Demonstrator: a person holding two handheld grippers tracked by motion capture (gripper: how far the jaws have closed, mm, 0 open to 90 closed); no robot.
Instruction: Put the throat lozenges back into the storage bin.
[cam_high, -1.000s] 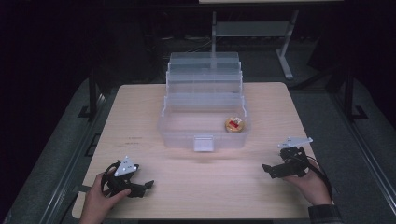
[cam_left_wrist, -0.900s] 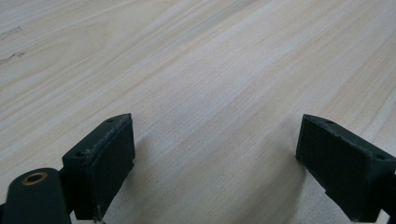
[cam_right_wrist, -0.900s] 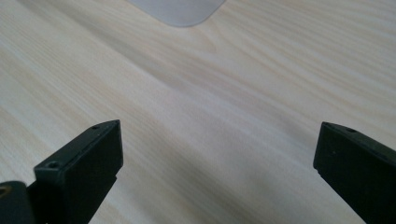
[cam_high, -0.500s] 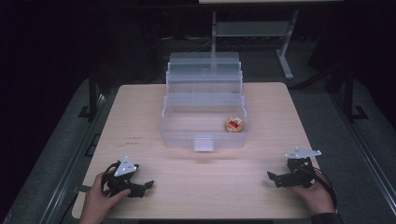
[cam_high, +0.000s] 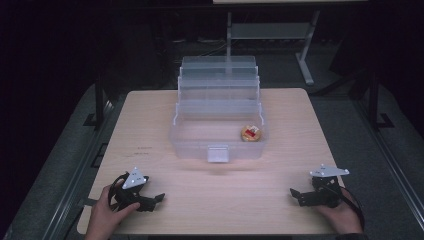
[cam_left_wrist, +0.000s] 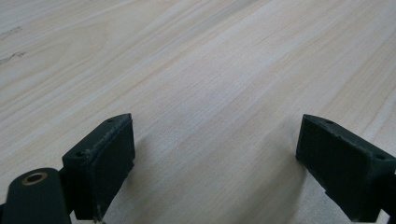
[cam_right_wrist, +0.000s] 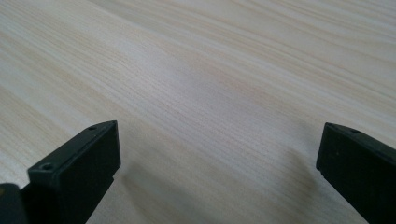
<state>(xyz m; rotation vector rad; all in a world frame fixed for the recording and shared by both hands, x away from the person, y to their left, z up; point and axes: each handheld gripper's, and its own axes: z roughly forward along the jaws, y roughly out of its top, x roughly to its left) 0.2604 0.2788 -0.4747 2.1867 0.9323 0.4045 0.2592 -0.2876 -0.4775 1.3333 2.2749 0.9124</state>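
Note:
A clear plastic tiered box (cam_high: 219, 120) stands open in the middle of the wooden table (cam_high: 150, 125). A small round orange and red object (cam_high: 250, 132) lies in the right end of its bottom tray. My left gripper (cam_high: 159, 198) rests low at the table's front left, held by a hand, jaws pointing right. In the left gripper view its jaws stand wide apart over bare wood, left gripper (cam_left_wrist: 212, 158) open and empty. My right gripper (cam_high: 294, 194) sits at the front right, jaws pointing left. Its own view shows the right gripper (cam_right_wrist: 217, 163) open, nothing between the pads.
The box has a white latch (cam_high: 218, 153) on its front wall. Faint pencil marks (cam_high: 143, 150) lie on the wood left of the box. A metal frame (cam_high: 305, 55) stands on the dark floor behind the table.
My right gripper has moved toward the front edge of the table and lower. The left gripper has stayed where it was.

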